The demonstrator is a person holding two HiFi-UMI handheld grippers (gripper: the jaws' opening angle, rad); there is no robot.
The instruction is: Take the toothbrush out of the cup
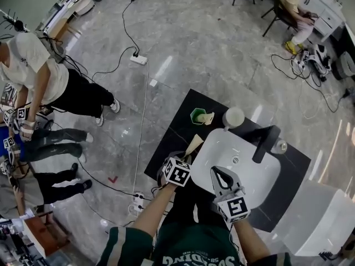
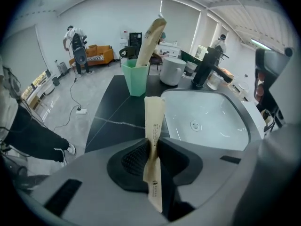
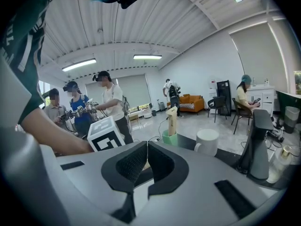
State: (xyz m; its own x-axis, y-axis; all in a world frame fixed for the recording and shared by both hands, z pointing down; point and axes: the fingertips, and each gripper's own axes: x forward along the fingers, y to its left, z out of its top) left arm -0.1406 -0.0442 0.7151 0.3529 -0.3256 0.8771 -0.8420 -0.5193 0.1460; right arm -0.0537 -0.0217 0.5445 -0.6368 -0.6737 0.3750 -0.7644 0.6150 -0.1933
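My left gripper [image 2: 153, 157] is shut on a toothbrush in a beige paper wrapper [image 2: 154, 121], which sticks up from the jaws over the counter's near left part, beside the basin. The head view shows that wrapped toothbrush [image 1: 194, 144] ahead of my left gripper [image 1: 186, 158]. A green cup [image 2: 135, 76] stands further back on the black counter with a second wrapped toothbrush [image 2: 151, 36] leaning in it. My right gripper [image 3: 146, 155] is shut with nothing in it and hangs over the near rim of the white sink [image 1: 222, 148].
A white mug [image 1: 233, 117] stands right of the green cup [image 1: 198, 116]. A black faucet [image 1: 265, 143] rises at the sink's far right side. Several people stand on the floor to the left, with cables and a power strip [image 1: 138, 59] there.
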